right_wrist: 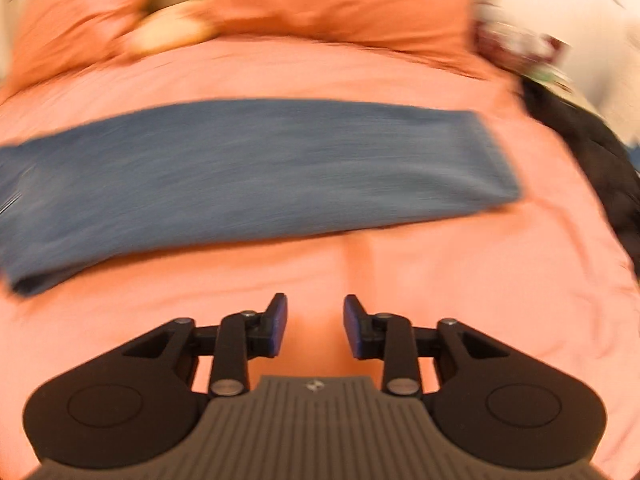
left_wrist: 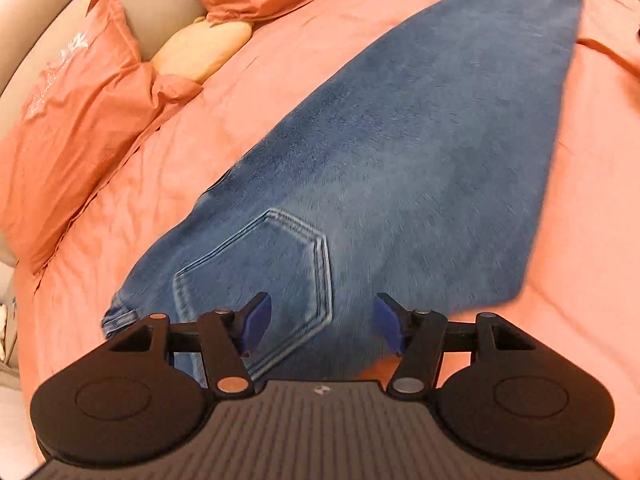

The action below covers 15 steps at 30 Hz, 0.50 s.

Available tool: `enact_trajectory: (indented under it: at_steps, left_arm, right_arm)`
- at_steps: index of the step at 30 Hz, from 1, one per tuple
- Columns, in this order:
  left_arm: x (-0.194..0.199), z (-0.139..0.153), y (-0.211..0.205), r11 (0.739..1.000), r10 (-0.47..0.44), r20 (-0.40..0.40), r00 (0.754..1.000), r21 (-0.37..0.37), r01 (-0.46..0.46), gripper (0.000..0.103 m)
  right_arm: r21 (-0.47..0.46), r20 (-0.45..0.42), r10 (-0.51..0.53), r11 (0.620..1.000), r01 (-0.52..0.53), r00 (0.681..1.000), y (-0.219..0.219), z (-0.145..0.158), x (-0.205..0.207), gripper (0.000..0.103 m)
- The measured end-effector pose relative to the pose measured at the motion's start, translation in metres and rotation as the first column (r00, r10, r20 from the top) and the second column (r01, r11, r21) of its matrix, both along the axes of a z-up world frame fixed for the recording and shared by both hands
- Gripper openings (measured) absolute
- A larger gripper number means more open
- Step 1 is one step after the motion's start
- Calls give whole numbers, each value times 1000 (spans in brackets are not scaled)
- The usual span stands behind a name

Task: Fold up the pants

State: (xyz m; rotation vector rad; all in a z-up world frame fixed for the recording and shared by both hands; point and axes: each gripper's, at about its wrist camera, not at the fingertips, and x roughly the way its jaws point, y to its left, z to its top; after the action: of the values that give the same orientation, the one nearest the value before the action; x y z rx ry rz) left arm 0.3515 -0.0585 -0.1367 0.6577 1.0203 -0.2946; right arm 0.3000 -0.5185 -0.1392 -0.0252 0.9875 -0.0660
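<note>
Left wrist view: the jeans (left_wrist: pixel 400 140) lie flat on the orange bed cover (left_wrist: pixel 240 92), folded lengthwise, long axis running from the pocket end near my left gripper (left_wrist: pixel 324 322) up to the hem at upper right. Its jaws stand open, gripping nothing; the waistband is cut off behind them. Right wrist view, heavily blurred: the jeans (right_wrist: pixel 248 176) stretch left to right, the left end cropped. My right gripper (right_wrist: pixel 315 326) hangs over bare cover, jaws parted and empty. Pillows (left_wrist: pixel 76 120) sit beyond.
</note>
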Motion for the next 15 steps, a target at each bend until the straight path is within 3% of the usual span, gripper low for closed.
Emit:
enact_trajectory:
  at_steps: [8, 15]
  left_arm:
    - [51, -28, -10, 997, 52, -40, 998, 53, -49, 66]
    - [86, -34, -12, 999, 45, -54, 998, 14, -45, 65]
  right_arm:
    - [-40, 67, -103, 994, 106, 992, -104, -7, 90, 33]
    - [-55, 74, -77, 995, 81, 994, -134, -22, 194, 38]
